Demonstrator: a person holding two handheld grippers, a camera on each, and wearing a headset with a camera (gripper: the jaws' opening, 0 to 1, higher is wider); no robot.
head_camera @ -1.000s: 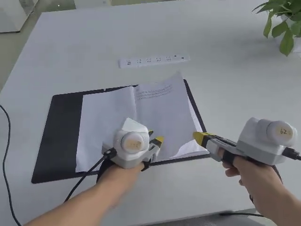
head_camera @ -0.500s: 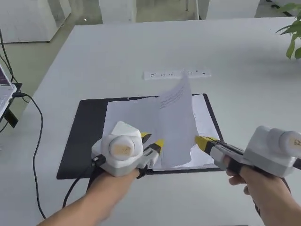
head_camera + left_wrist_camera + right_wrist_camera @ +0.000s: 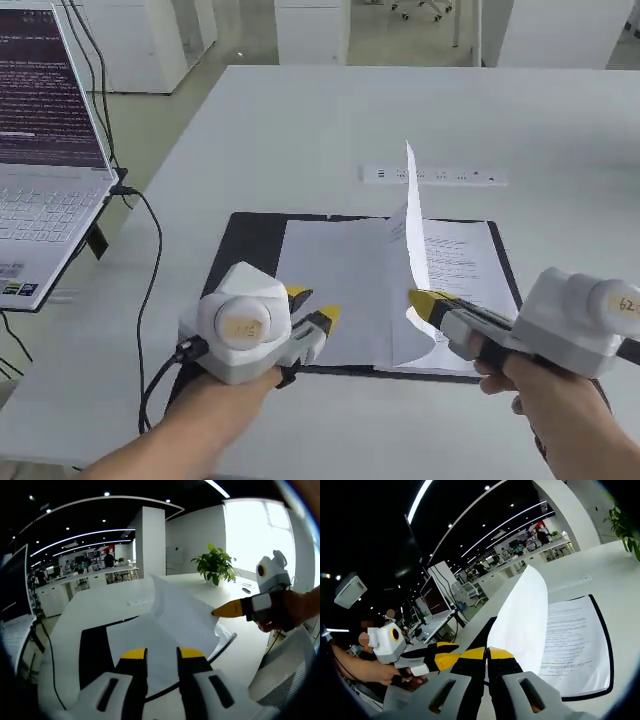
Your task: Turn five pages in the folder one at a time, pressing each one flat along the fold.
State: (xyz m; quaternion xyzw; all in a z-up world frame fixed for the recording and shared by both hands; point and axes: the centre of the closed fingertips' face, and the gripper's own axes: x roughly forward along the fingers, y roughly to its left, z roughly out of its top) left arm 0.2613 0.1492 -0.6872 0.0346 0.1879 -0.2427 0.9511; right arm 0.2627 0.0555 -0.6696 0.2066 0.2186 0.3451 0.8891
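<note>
One page (image 3: pixel 414 235) stood nearly upright over the fold of the open folder (image 3: pixel 252 245), which lay flat on the white table (image 3: pixel 300 110). Right gripper (image 3: pixel 428 299) had its jaws pinched together on that page's bottom edge, close to the corner. In the right gripper view the sheet rose straight out from between the yellow tips. Left gripper (image 3: pixel 314 306) sat low over the bottom of the left-hand sheet, jaws a bit apart with nothing in them. Couldn't tell if it was actually touching the paper. The right-hand sheet with printed text lay flat beneath the lifted one.

Other stuff: a power strip (image 3: pixel 435 177) just past the folder's far edge, an open laptop (image 3: pixel 45 150) off to the left beside the table, and a black cable (image 3: pixel 150 270) trailing from the left gripper's back end. A potted plant (image 3: pixel 216 567) showed at the far end of the table in the left gripper view.
</note>
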